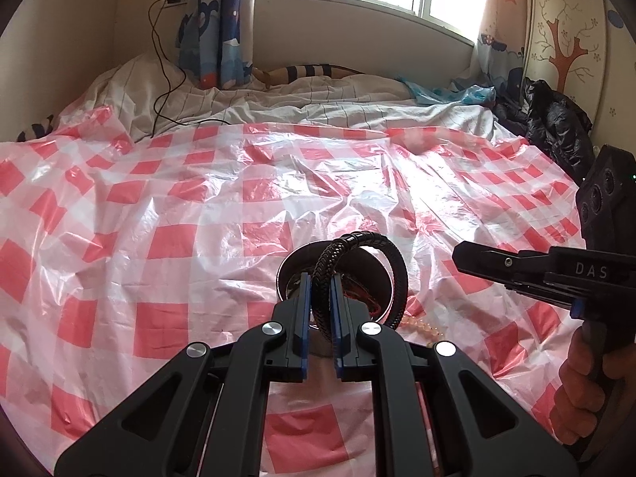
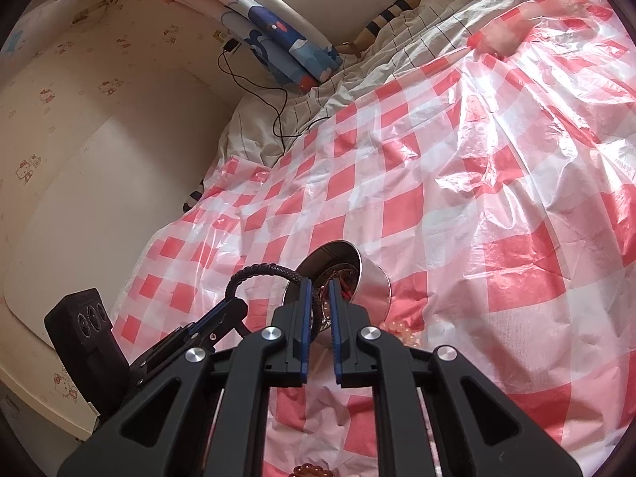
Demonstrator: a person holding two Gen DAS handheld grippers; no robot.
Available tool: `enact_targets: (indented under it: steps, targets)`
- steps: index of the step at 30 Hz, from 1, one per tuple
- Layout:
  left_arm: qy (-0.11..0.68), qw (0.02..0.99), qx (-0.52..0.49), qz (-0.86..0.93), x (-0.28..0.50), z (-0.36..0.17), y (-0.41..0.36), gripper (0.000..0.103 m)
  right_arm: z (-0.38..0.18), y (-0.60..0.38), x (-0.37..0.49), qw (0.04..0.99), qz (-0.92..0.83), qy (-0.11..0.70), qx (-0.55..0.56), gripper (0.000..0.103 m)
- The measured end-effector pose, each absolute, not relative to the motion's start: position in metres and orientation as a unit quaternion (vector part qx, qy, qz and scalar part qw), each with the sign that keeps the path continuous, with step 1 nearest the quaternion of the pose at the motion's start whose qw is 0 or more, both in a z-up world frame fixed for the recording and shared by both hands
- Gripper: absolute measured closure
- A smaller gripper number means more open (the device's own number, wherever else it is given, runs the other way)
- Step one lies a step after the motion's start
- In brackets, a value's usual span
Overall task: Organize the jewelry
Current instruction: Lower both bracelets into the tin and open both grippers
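Note:
A black braided bracelet [image 1: 369,244] hangs from my left gripper [image 1: 321,298], which is shut on it just above a round metal bowl [image 1: 379,278]. The bowl holds jewelry with red threads. In the right wrist view the bracelet [image 2: 260,270] loops up from the left gripper [image 2: 226,312] beside the bowl [image 2: 373,282]. My right gripper [image 2: 320,302] has its jaws nearly closed, with nothing clearly between them, near the bowl's rim. In the left wrist view the right gripper [image 1: 461,256] points in from the right, apart from the bowl. Pale pink beads [image 1: 425,326] lie beside the bowl.
A crinkled red-and-white checked plastic sheet [image 1: 198,206] covers the bed. A white duvet [image 1: 278,99], a black cable [image 1: 167,91] and a black jacket [image 1: 556,119] lie at the far side. More amber beads [image 2: 310,470] lie at the near edge. A wall [image 2: 99,159] stands at left.

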State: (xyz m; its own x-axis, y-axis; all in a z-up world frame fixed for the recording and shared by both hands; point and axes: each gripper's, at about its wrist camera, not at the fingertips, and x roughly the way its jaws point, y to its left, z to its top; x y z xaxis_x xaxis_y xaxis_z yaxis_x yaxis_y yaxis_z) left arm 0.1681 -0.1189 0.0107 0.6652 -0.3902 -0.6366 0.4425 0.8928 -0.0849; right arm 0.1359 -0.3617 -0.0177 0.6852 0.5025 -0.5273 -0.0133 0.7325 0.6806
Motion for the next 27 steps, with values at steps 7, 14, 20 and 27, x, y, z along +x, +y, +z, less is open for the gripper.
enact_targets:
  steps: [7,14,20,27]
  targets:
    - [0.339,0.912,0.037,-0.226,0.167,0.011,-0.119,0.095,-0.023,-0.352,0.141,0.857,0.126,0.414,0.279,0.063]
    - [0.354,0.907,0.011,-0.228,0.177,0.007,-0.109,0.095,-0.064,-0.316,0.149,0.855,0.054,0.504,0.104,0.040]
    - [0.368,0.901,-0.007,-0.229,0.185,0.001,-0.106,0.095,-0.079,-0.299,0.148,0.859,0.042,0.510,0.016,0.085]
    - [0.414,0.879,-0.027,-0.235,0.199,-0.019,-0.107,0.095,-0.060,-0.338,0.146,0.850,0.087,0.487,0.179,0.095]
